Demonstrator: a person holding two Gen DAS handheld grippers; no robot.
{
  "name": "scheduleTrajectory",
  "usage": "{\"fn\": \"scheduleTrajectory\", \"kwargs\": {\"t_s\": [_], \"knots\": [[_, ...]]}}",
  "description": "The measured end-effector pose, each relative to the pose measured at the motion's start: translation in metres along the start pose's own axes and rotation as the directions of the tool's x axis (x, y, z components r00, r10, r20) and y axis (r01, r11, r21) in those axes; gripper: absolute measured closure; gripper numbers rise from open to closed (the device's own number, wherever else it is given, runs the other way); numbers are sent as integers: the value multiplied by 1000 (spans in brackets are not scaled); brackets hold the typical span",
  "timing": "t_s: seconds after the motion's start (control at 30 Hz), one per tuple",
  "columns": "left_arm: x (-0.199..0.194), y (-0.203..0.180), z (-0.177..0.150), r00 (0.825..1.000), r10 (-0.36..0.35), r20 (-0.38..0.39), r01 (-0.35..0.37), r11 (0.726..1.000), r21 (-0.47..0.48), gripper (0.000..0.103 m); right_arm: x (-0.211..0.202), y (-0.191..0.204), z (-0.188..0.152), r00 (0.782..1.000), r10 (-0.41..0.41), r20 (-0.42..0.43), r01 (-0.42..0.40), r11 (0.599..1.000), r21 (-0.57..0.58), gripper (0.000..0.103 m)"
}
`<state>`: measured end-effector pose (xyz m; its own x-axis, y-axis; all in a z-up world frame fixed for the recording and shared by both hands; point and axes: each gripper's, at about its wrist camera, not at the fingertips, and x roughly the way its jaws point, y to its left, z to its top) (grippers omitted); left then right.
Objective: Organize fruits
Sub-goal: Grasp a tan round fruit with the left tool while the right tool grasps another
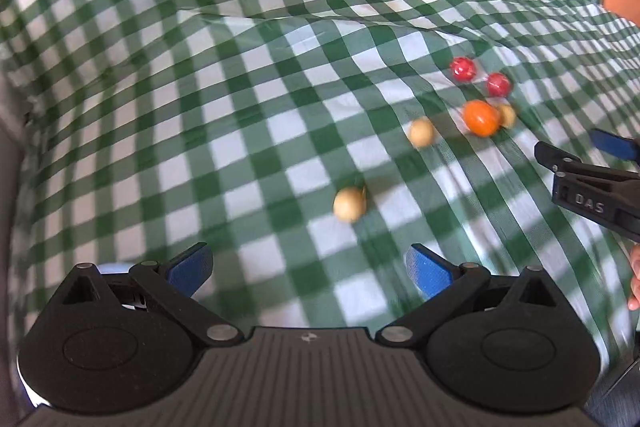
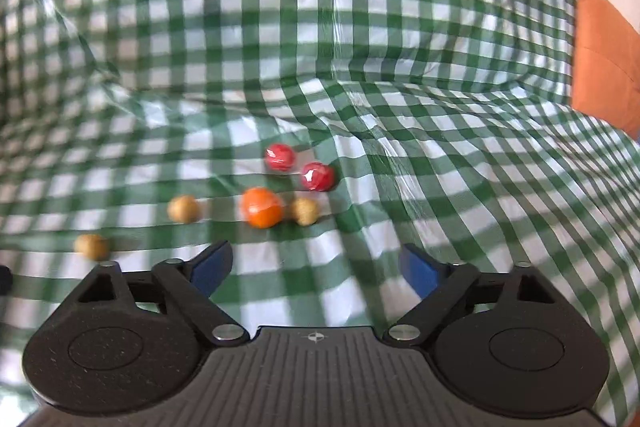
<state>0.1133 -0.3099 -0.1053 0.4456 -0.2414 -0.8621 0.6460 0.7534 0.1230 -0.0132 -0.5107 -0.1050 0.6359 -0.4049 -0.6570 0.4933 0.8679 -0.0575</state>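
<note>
Both pairs of jaws stand spread with nothing between them. On the left gripper (image 1: 308, 267) the blue pads (image 1: 191, 267) sit well apart over bare cloth; the right gripper (image 2: 316, 267) shows the same wide gap, its blue fingers (image 2: 420, 273) touching no fruit.

Ahead of the right jaws, slightly left of their midline, lies the orange fruit (image 2: 262, 207), the largest of the group. Just beside it on its right is a small tan fruit (image 2: 305, 211), touching it or nearly so; blur hides which. Beyond these two, farther from the jaws, sit two red fruits (image 2: 281, 157) (image 2: 317, 176) close together. Left of the orange one, apart from it, is another tan fruit (image 2: 183, 209), and a third tan fruit (image 2: 92, 246) lies farther left, just past the outer side of the left finger.

From the left jaws that last tan fruit (image 1: 350, 204) lies nearest, just ahead of their gap. The middle tan one (image 1: 421, 132) is farther ahead and right, and the orange fruit (image 1: 482, 117) with the red pair (image 1: 463, 69) beyond it is farther right still. The right gripper (image 1: 568, 151) enters there from the right edge, with fingertips of a hand (image 1: 635, 283) below it.

All the fruits rest on a wrinkled green-and-white checked cloth (image 2: 460, 147), which rises in folds behind them. An orange-brown surface (image 2: 600, 59) shows past its right edge.
</note>
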Motion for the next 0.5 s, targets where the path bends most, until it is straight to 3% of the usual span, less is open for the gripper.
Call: {"fn": "scheduleTrajectory", "kwargs": {"t_s": [0.03,0.1,0.3,0.33,0.37,0.4,0.43,0.5], "knots": [[11,-3,5,1000,2,4,-2,1000,2,0,15,-2,1,1000,7,-4,-7,1000,-16,33],[29,-7,11,1000,8,4,-8,1000,12,0,45,-4,5,999,17,-31,-18,999,-29,42],[71,-14,22,1000,-8,-27,8,1000,1,3,103,-6,11,996,45,-72,-48,998,-30,44],[75,-15,23,999,-18,-31,18,1000,-3,24,105,-6,11,997,53,-49,-54,998,-24,45],[79,-15,23,998,-34,-48,34,999,-2,52,108,-6,11,997,65,-41,-66,997,-29,57],[78,-14,23,996,-72,-44,71,997,-20,60,108,-6,11,996,78,-34,-79,996,-36,69],[74,-14,23,996,-87,-36,86,996,-30,76,107,-3,12,996,79,-34,-80,996,-43,75],[67,-17,20,996,-88,-30,88,996,-13,76,101,-1,11,997,59,-41,-62,996,-57,75]]}}
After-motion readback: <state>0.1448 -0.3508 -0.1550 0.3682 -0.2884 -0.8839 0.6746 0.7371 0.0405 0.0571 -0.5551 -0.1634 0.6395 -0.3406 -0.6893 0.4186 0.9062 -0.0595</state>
